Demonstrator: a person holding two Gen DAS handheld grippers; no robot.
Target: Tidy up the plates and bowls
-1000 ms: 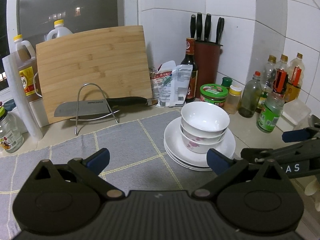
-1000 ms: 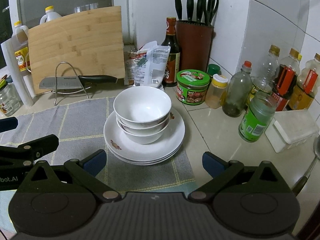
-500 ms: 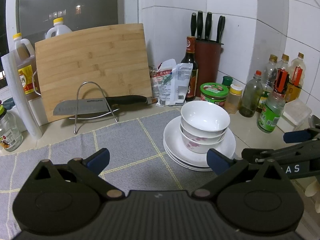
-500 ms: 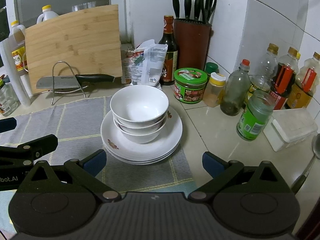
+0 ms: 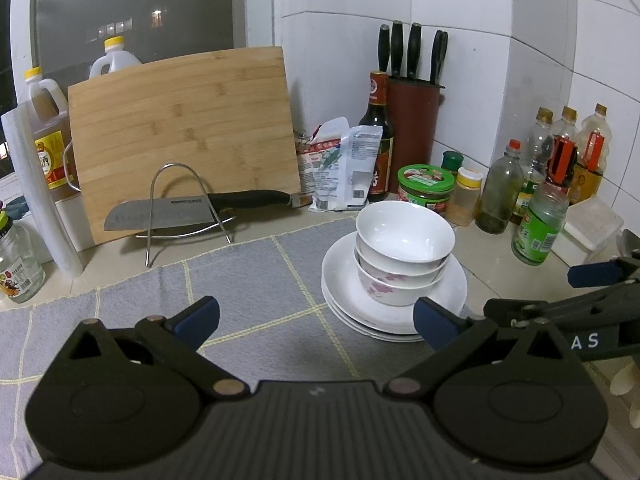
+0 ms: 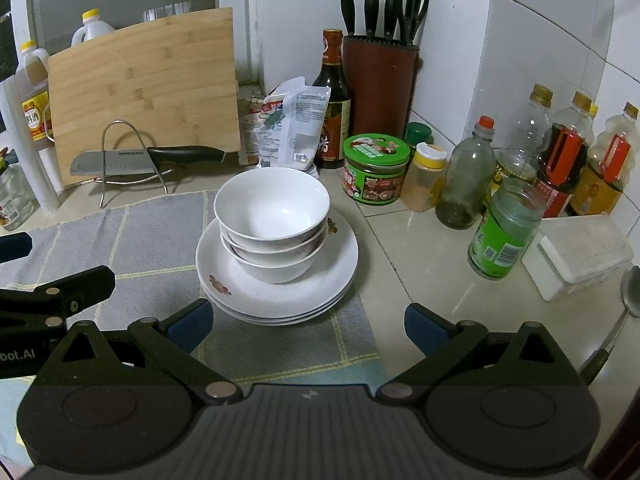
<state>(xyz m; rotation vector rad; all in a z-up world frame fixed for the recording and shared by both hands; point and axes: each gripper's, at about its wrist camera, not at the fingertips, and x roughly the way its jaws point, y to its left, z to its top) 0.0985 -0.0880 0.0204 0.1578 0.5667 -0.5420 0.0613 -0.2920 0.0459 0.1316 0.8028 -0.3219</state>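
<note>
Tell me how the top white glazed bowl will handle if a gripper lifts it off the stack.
The top white glazed bowl looks glossy, so probably slippery between fingers. It appears ceramic, thus likely stiff, fragile and fairly heavy. It sits nested in the lower bowls on the white plates, so it may drag them.

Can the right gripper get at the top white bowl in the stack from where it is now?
Probably yes. The right gripper is open, and nothing stands between it and the top white bowl on the stacked white plates.
</note>
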